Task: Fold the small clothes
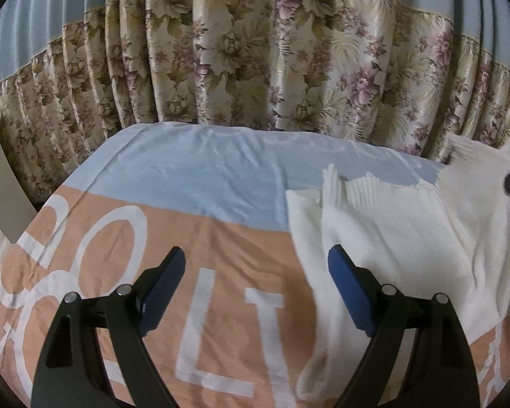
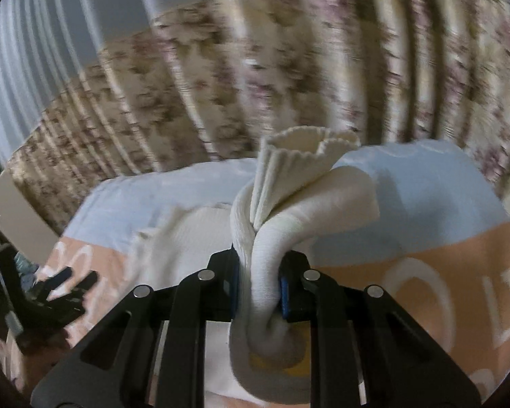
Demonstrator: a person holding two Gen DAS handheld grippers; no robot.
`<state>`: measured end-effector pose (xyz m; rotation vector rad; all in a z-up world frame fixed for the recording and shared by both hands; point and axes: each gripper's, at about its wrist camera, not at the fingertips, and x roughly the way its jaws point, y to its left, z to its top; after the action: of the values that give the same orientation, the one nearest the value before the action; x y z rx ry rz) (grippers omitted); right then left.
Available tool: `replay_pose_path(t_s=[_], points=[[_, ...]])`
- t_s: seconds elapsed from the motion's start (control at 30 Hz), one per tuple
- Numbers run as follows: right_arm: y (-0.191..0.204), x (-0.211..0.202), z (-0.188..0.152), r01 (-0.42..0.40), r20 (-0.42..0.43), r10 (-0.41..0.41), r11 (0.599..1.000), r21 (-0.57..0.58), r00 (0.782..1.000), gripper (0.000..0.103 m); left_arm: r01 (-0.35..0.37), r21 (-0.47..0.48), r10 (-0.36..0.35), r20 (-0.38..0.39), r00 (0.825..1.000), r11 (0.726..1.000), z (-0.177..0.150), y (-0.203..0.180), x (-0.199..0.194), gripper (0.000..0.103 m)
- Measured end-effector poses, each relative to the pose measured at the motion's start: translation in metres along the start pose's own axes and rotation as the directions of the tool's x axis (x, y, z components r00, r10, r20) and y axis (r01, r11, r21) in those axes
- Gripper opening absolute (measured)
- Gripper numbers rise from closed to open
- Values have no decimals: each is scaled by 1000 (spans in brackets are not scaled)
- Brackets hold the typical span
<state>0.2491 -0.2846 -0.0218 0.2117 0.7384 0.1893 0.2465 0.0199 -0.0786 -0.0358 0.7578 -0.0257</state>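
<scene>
A white knit garment [image 1: 401, 224] lies spread on the right side of a bed sheet [image 1: 173, 224] that is peach with white letters and pale blue at the back. My left gripper [image 1: 255, 289] is open and empty, low over the sheet, its right finger over the garment's left edge. My right gripper [image 2: 258, 289] is shut on a bunched sleeve of the same white garment [image 2: 289, 200], whose ribbed cuff stands up above the jaws. The left gripper also shows in the right wrist view [image 2: 68, 285] at the far left.
A floral curtain [image 1: 255, 61] hangs right behind the bed. A beige board [image 1: 0, 176] stands at the left edge. The bed's far edge runs just under the curtain.
</scene>
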Motion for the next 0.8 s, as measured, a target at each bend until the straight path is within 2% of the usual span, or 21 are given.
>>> replay_pose_path(t_s=[0.23,0.3,0.43,0.63,0.8], points=[[92,47,-16,-81,-76,76,994,-71,994,18,-39,2,39,-26,999,999,-2,34,2,87],[112,59,-26,-89,-101,80,992,-94,992,18,-69,18,70,-42,997,997,-5,47,6,87],[153,86,-55,-77,-157,54,986,-144,986,18,-83,11,83,-80,993,997,-8,72,14,87],[184,101,-84,-3,-173,-40,970,-243,984,20,-75,-19,73,-95,993,997,-11,93,19,87],[171,94,-86,-9,-177,-32,974,-226,984,21,-51,-34,48,-90,995,998,-10,88,18,87]])
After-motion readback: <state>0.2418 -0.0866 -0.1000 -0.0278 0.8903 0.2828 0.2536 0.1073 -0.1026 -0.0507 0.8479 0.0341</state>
